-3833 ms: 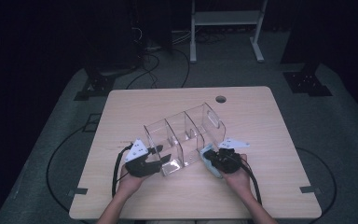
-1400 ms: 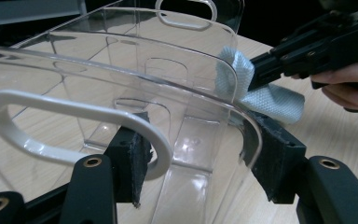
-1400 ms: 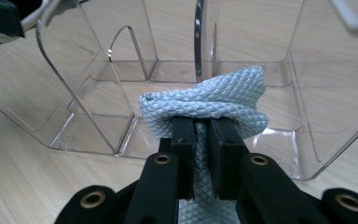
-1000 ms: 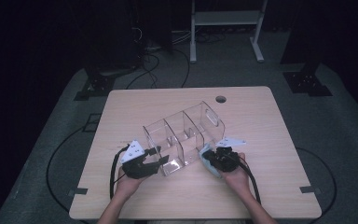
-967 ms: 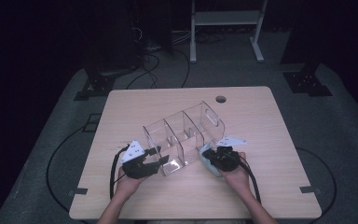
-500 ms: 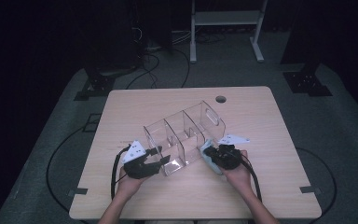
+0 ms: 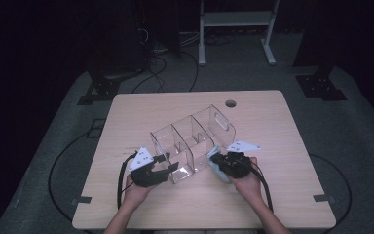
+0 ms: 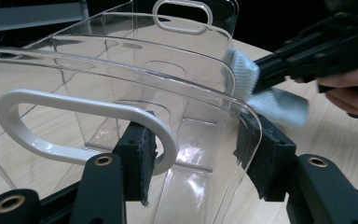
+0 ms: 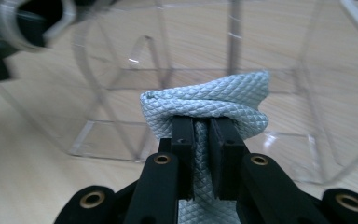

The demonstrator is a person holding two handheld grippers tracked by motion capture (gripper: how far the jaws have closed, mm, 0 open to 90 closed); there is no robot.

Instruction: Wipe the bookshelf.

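A clear plastic bin (image 7: 192, 139) with several compartments lies on the wooden table (image 7: 272, 131). My left gripper (image 7: 169, 166) is shut on the bin's near end wall. In the left gripper view its jaws (image 8: 198, 149) clamp that wall (image 8: 144, 84) just beside the white-rimmed handle cutout (image 8: 74, 126). My right gripper (image 7: 216, 160) is shut on a folded pale blue-grey cloth (image 7: 215, 169) held against the bin's right side wall. The right gripper view shows the cloth (image 9: 209, 100) bunched over the fingertips (image 9: 201, 126) and touching the clear wall (image 9: 168, 70). In the left gripper view the cloth (image 8: 247, 79) is pressed on the outside.
A small round hole (image 7: 231, 103) sits near the table's far edge. Bare tabletop lies around the bin on all sides. Beyond the table, cables (image 7: 156, 63) and a metal stand (image 7: 233, 29) are on the dark floor.
The right gripper and its cloth have shifted slightly along the bin's side wall. The left gripper and the bin have kept still.
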